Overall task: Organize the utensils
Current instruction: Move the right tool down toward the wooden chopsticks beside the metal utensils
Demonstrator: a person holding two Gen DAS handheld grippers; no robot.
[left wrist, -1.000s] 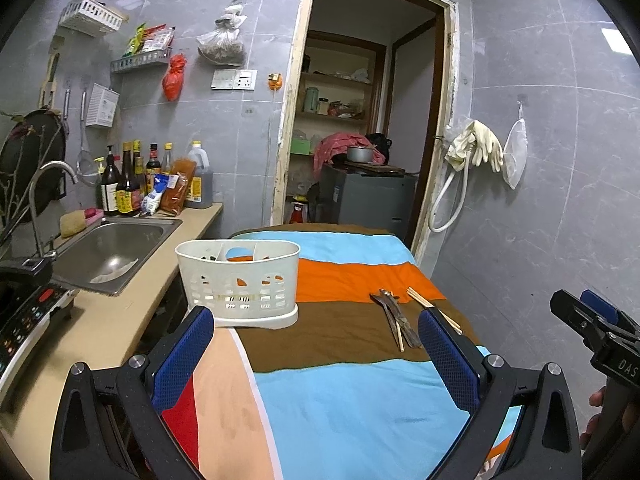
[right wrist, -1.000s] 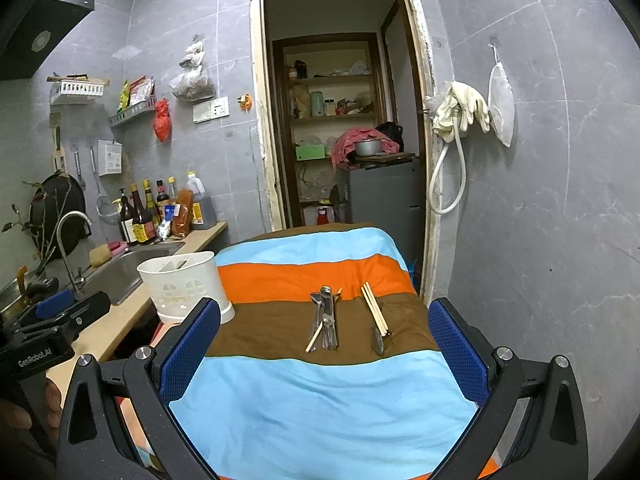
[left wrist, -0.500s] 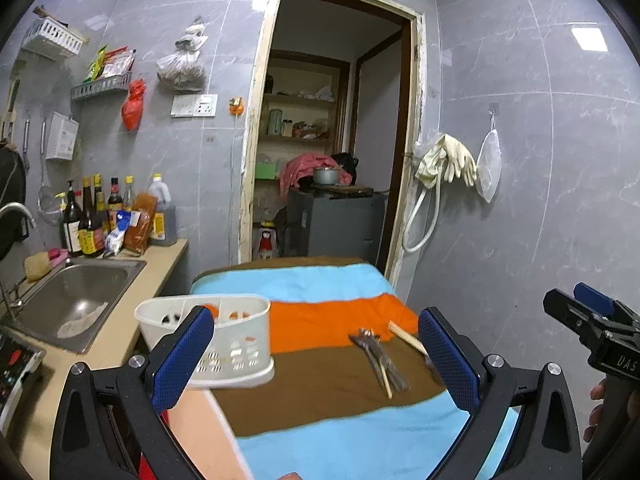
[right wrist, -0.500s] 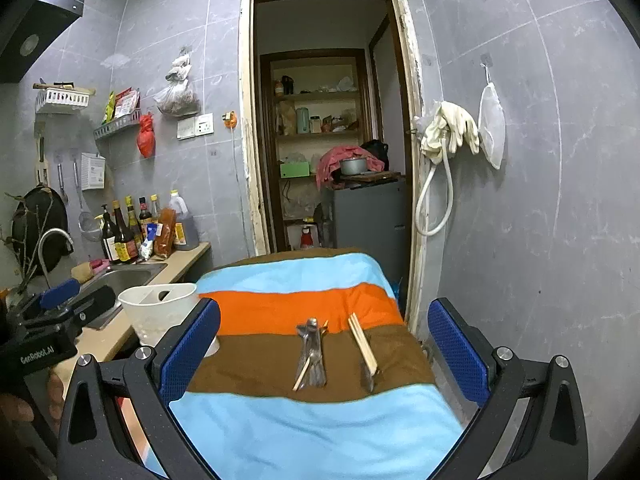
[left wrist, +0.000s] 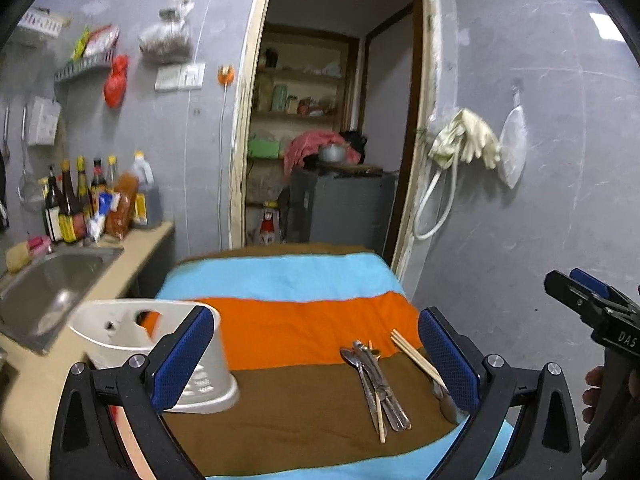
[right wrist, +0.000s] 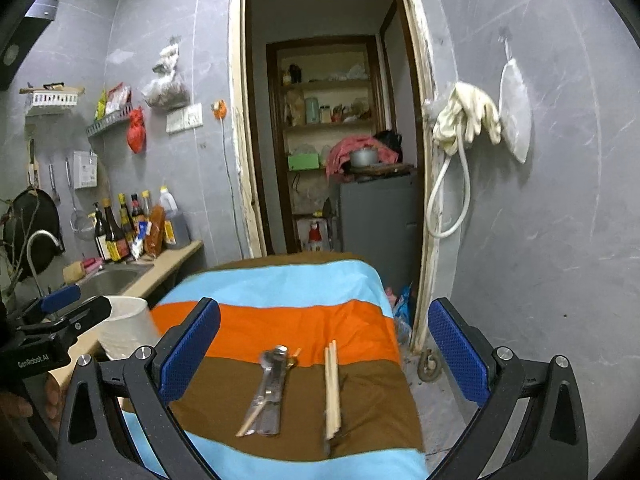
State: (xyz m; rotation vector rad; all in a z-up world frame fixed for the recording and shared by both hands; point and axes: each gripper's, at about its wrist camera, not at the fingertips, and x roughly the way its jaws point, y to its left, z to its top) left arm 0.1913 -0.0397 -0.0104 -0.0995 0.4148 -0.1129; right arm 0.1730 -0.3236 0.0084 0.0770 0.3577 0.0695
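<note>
Steel sink (left wrist: pixel 52 280) set in a tan counter (left wrist: pixel 132 256); sauce bottles (left wrist: pixel 76 200) stand behind the sink, rubber gloves (left wrist: pixel 468 140) hang well right.

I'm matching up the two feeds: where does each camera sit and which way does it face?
Left wrist: on the left gripper, facing the striped table; right gripper and fingers at right edge.
Right wrist: on the right gripper, facing the same table; left gripper at left edge.
Shared: white caddy, metal cutlery, chopsticks, doorway.

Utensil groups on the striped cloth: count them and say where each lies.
2. The metal cutlery pile lies on the brown stripe near the middle; the wooden chopsticks lie just to its right. Pieces underneath may be hidden.
</note>
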